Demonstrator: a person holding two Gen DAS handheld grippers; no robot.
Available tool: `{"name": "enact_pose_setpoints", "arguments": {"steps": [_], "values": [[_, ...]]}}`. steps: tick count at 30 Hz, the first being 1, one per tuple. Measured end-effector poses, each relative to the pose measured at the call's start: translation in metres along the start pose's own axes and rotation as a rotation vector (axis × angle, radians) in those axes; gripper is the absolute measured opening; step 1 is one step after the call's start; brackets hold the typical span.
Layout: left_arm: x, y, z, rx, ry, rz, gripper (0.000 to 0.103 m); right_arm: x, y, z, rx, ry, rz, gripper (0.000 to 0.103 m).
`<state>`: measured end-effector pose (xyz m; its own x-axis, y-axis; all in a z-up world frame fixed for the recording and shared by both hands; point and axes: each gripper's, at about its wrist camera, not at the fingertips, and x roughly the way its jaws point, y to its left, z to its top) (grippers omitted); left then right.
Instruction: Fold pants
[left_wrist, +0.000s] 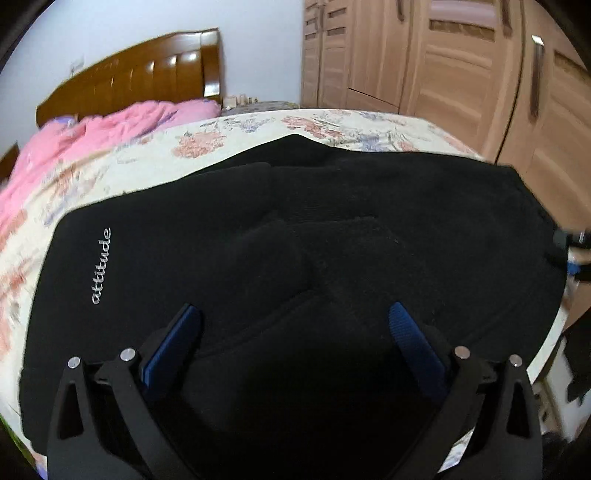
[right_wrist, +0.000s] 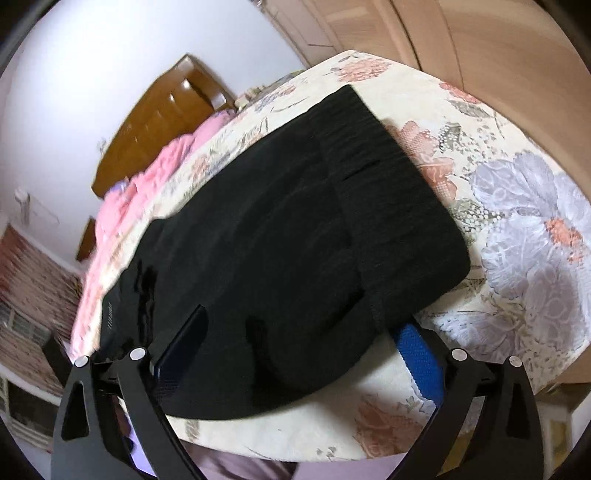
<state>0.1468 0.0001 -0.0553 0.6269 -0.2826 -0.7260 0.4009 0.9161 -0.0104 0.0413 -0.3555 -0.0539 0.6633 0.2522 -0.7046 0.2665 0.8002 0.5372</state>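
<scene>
The black pants (left_wrist: 295, 236) are laid folded on the flowered bedspread (right_wrist: 517, 221). Both the left tongs (left_wrist: 293, 317) and the right tongs (right_wrist: 306, 325) are spread wide, with nothing pinched. If only the top layer is caught, the fold may be dragged apart.

We noted black pants (left_wrist: 295, 229) with white script lettering (left_wrist: 101, 266), a cream floral bedsheet (right_wrist: 517, 229), a pink blanket (left_wrist: 92, 136), blue claw pads (left_wrist: 413, 339).

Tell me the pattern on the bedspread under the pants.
Cream bedspread with pink and lilac flowers, clearest in the right wrist view.
</scene>
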Motion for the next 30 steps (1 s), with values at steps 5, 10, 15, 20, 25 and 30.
{"name": "enact_pose_setpoints", "arguments": {"steps": [5, 10, 15, 20, 25, 30], "values": [[0.002, 0.000, -0.001, -0.010, -0.003, 0.010, 0.102, -0.003, 0.003, -0.006, -0.077, 0.006, -0.061, 0.077], [0.001, 0.000, -0.003, -0.014, -0.013, 0.013, 0.102, -0.006, -0.006, -0.002, -0.013, -0.009, -0.040, 0.073], [-0.001, 0.000, -0.004, -0.015, -0.012, 0.013, 0.102, -0.006, -0.004, -0.011, -0.011, -0.102, -0.096, 0.054], [-0.032, -0.026, 0.016, 0.004, -0.012, -0.028, 0.093, -0.020, -0.017, -0.014, 0.015, -0.106, -0.061, 0.053], [-0.024, -0.081, 0.051, 0.142, -0.013, -0.094, 0.097, -0.067, 0.018, -0.009, -0.156, -0.331, -0.189, 0.077], [0.052, -0.110, 0.065, 0.186, 0.181, -0.041, 0.099, -0.014, 0.071, 0.015, -0.425, -0.112, -0.170, 0.089]]}}
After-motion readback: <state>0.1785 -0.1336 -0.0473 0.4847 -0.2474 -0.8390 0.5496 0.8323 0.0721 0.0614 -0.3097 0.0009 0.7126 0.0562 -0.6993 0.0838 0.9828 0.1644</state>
